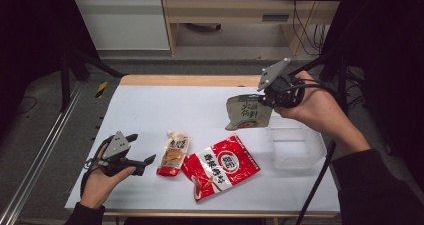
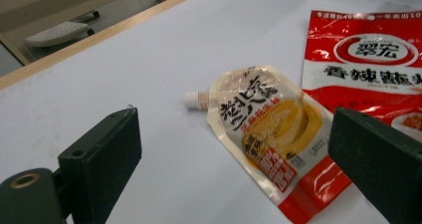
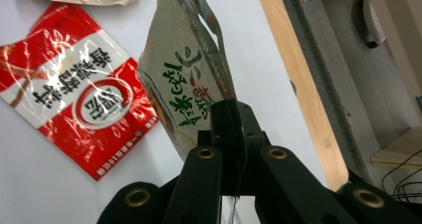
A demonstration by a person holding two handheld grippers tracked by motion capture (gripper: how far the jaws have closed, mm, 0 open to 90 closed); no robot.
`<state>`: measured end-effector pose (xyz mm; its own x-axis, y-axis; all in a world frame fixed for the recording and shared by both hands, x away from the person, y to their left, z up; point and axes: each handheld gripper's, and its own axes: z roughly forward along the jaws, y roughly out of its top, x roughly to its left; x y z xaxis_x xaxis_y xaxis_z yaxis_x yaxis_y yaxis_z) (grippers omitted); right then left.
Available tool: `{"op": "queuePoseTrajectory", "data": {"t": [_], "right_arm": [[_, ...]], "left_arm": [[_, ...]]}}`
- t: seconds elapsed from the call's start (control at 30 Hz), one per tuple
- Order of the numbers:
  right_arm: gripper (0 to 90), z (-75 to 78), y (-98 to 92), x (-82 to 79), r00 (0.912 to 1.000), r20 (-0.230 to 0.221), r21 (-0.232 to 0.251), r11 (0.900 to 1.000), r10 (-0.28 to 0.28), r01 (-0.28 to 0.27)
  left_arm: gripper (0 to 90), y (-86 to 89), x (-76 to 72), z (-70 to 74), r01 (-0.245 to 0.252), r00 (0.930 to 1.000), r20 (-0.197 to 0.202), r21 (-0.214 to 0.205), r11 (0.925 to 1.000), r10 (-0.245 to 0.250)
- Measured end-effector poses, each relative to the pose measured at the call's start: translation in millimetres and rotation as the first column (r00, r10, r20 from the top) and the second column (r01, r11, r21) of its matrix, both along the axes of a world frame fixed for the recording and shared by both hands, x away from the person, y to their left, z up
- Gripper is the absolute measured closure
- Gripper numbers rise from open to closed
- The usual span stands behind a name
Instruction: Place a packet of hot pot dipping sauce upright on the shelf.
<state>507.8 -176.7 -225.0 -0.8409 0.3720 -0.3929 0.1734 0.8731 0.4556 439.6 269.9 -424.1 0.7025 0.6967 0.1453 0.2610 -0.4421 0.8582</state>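
- Black jaws of the left tongs [image 2: 234,169] rise closest to the lens in the left gripper view, standing wide apart with nothing between them; they touch nothing.
- White sheet covers the desk [image 1: 150,110], with a strip of bare wood along its far edge; beyond it lie grey floor, a pale cabinet and dark frame rails.
- Just ahead of the left tongs [image 1: 141,150] lies a spouted sauce pouch [image 2: 263,129] flat on the desk, its white cap pointing away from them.
- Touching that pouch, on the side away from the left tongs, a red-and-white packet [image 1: 220,167] lies flat.
- Right tongs [image 1: 266,99] are lifted off the desk, jaws pressed together on the edge of a green-lettered pouch [image 3: 184,79], which hangs clear of the surface.
- Below the right hand [image 1: 312,110], a clear plastic box [image 1: 295,146] sits on the desk, just beside the red-and-white packet.
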Motion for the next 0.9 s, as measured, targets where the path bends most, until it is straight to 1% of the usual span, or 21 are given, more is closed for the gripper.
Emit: {"op": "queuePoseTrajectory", "data": {"t": [0.07,0.13,0.2,0.23,0.3,0.33,0.4,0.47,0.5,0.57,0.67,0.9], "right_arm": [[90.0,1.7,-8.4,3.9,0.9999,0.002,0.011,0.9998,-0.016,0.016],[90.0,3.5,-16.8,7.3,0.9994,0.009,0.018,0.9993,-0.032,0.032],[90.0,5.4,-24.9,9.8,0.9988,0.023,0.028,0.9987,-0.043,0.042],[90.0,6.5,-28.9,10.5,0.9984,0.031,0.033,0.9984,-0.048,0.047],[90.0,8.6,-37.1,11.8,0.9972,0.041,0.047,0.9971,-0.063,0.061],[90.0,9.7,-41.6,12.8,0.9966,0.047,0.051,0.9966,-0.067,0.065],[90.0,10.8,-50.1,14.3,0.9947,0.053,0.072,0.9938,-0.088,0.084],[90.0,11.7,-58.0,15.5,0.9930,0.057,0.078,0.9921,-0.103,0.098],[90.0,12.1,-61.7,16.2,0.9918,0.063,0.077,0.9914,-0.111,0.106],[90.0,12.1,-68.3,17.1,0.9896,0.066,0.076,0.9895,-0.128,0.122],[90.0,10.5,-77.0,17.9,0.9861,0.069,0.085,0.9858,-0.151,0.145],[90.0,6.0,-93.5,21.5,0.9772,0.074,0.088,0.9774,-0.199,0.192]], "left_arm": [[5.7,2.5,-3.2,-5.8,-0.003,1.0000,0.001,0.013,0.9999,0.003],[4.2,5.3,-4.4,-7.1,-0.009,1.0000,0.003,0.020,0.9998,0.009],[3.8,7.3,-4.8,-6.7,-0.015,0.9999,0.008,0.013,0.9998,0.015],[4.1,11.8,-4.9,-6.6,-0.022,0.9997,0.013,-0.009,0.9997,0.022],[4.4,14.6,-4.0,-7.3,-0.031,0.9994,0.013,-0.009,0.9995,0.031],[4.6,15.6,-3.8,-7.1,-0.040,0.9991,0.016,-0.002,0.9992,0.040],[4.5,16.3,-3.6,-7.2,-0.048,0.9986,0.020,-0.010,0.9988,0.049],[4.5,15.4,-3.6,-8.0,-0.056,0.9981,0.023,-0.010,0.9984,0.057],[4.5,14.5,-3.6,-8.4,-0.052,0.9985,0.020,-0.003,0.9987,0.052],[4.5,13.2,-3.9,-8.7,-0.056,0.9981,0.027,0.012,0.9984,0.056],[4.5,13.3,-3.9,-9.0,-0.053,0.9983,0.026,0.011,0.9985,0.053],[4.5,17.6,-2.8,-8.9,-0.067,0.9975,0.026,0.008,0.9977,0.066]]}}
